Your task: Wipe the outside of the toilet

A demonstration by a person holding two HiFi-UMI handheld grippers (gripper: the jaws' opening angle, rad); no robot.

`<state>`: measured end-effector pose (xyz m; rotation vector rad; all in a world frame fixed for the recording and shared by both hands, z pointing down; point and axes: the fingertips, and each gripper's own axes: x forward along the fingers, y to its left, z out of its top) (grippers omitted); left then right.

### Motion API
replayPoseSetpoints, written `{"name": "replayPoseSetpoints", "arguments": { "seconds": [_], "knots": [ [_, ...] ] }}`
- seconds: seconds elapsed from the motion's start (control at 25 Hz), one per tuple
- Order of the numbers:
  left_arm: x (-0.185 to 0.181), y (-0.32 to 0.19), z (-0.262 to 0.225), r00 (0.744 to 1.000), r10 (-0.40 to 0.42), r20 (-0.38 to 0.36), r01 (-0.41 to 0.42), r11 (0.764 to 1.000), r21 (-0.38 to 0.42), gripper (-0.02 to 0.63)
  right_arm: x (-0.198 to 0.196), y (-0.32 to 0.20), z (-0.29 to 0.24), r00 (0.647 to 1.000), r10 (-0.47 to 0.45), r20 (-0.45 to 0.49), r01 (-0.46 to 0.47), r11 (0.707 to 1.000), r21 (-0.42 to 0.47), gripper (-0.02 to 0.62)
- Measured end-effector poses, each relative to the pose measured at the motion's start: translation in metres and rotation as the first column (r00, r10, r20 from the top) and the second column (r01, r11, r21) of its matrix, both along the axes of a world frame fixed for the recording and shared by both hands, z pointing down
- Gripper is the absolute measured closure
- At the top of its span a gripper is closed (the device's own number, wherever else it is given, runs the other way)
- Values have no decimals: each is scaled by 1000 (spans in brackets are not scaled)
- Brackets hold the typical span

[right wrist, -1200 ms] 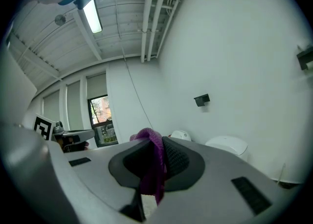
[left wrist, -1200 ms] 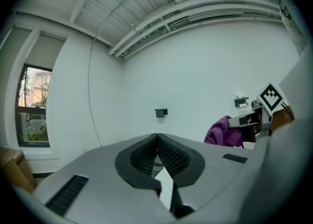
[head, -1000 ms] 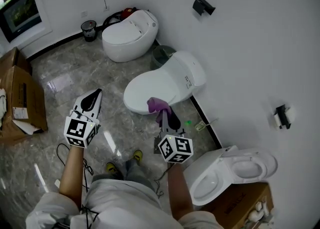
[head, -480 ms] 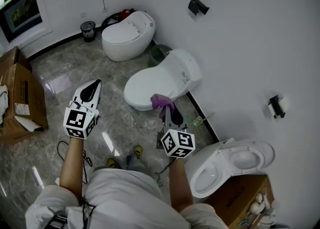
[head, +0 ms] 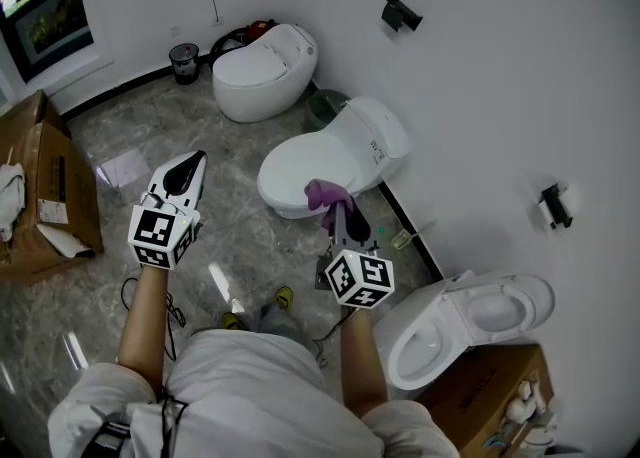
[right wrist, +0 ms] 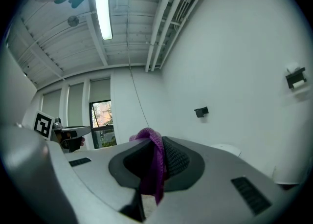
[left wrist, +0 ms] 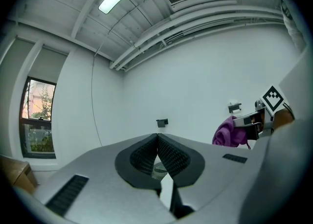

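Toilet (head: 318, 158) beyond right gripper (head: 336, 209) with cloth (head: 324, 192)

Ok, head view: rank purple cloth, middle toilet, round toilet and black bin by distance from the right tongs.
1. purple cloth, clamped in the right tongs.
2. middle toilet, just ahead.
3. round toilet, farther along the wall.
4. black bin, far back, leftmost.

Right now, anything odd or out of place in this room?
Three toilets line one wall: the far toilet and middle toilet are shut, the nearest toilet has its lid up beside a cardboard box. An opened box sits at left. No spill or damage visible.
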<state>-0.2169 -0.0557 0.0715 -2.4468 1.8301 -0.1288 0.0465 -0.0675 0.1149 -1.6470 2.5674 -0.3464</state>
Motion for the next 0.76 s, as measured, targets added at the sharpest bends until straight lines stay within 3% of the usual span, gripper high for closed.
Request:
{"name": "replayPoseSetpoints", "arguments": {
  "seconds": [0.76],
  "knots": [
    [-17, 18, -9, 1000, 22, 7, -22, 1000, 17, 594, -19, 15, -7, 1000, 21, 7, -21, 1000, 7, 540]
  ]
}}
